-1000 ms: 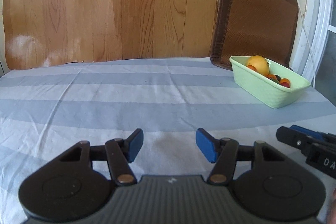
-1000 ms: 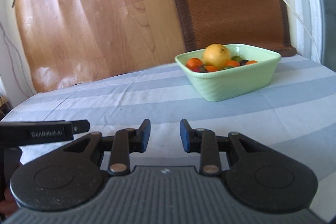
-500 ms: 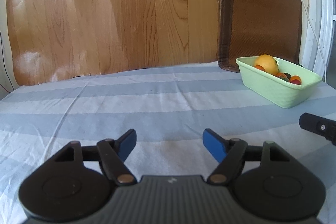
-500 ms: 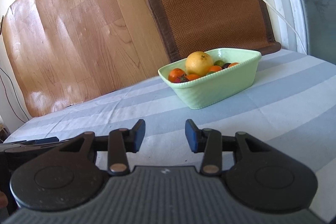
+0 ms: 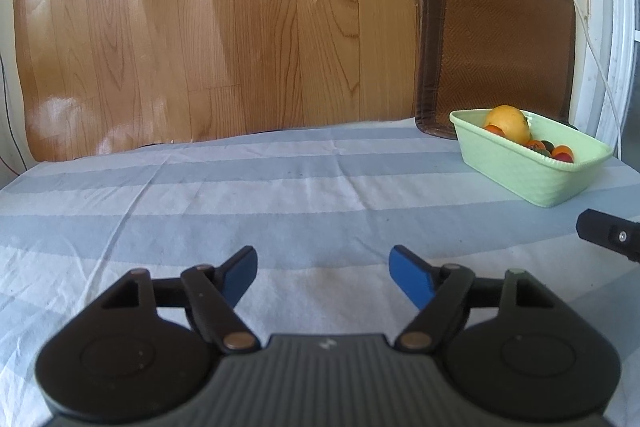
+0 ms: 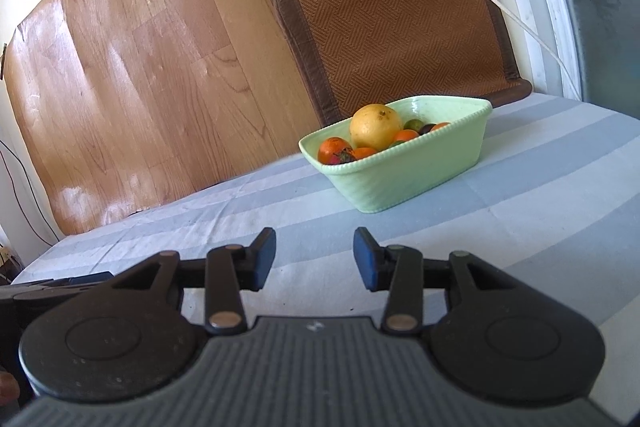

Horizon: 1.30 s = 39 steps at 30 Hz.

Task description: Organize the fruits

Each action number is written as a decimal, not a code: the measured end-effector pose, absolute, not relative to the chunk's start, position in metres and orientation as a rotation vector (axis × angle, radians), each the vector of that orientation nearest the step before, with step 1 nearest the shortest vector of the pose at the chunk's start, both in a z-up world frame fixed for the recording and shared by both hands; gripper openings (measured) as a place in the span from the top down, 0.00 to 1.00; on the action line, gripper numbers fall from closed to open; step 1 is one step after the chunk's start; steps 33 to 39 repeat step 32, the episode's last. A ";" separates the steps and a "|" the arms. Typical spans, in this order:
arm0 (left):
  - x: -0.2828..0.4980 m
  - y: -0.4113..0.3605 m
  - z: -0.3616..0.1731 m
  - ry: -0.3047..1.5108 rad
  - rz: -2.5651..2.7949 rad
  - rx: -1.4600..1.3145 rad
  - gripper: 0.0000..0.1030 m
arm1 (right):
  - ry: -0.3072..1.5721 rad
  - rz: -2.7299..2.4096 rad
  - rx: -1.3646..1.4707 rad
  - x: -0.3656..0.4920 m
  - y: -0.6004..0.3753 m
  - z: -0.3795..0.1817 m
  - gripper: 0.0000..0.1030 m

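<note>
Both sets of jaws have just been opening since a second ago, with nothing between them. Now the left gripper stands wide apart over the striped tablecloth, holding nothing, and the right gripper is parted about half as wide, also empty. Well ahead of both sits the green basket, already filled with a big yellow fruit and small oranges, near a brown woven mat leaning on the wall.
</note>
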<state>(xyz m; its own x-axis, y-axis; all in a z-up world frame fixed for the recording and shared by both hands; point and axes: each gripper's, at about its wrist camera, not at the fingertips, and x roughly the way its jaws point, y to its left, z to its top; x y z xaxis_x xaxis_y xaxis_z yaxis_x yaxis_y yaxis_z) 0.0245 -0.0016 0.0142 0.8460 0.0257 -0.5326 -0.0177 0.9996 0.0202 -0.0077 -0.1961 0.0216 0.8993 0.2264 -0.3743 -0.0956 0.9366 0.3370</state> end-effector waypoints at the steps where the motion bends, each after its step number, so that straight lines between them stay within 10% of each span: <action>1: 0.024 -0.002 0.014 0.562 0.023 0.015 0.27 | 0.422 0.170 0.318 -0.008 -0.196 0.022 0.56; 9: 0.023 -0.004 0.014 0.550 0.022 0.017 0.27 | 0.421 0.167 0.318 -0.008 -0.195 0.021 0.55; 14: 0.014 -0.005 0.020 0.482 0.012 0.023 0.00 | 0.420 0.166 0.307 -0.009 -0.193 0.022 0.55; 39: -0.025 -0.009 0.043 0.390 -0.038 0.008 0.00 | 0.424 0.163 0.273 -0.010 -0.190 0.022 0.47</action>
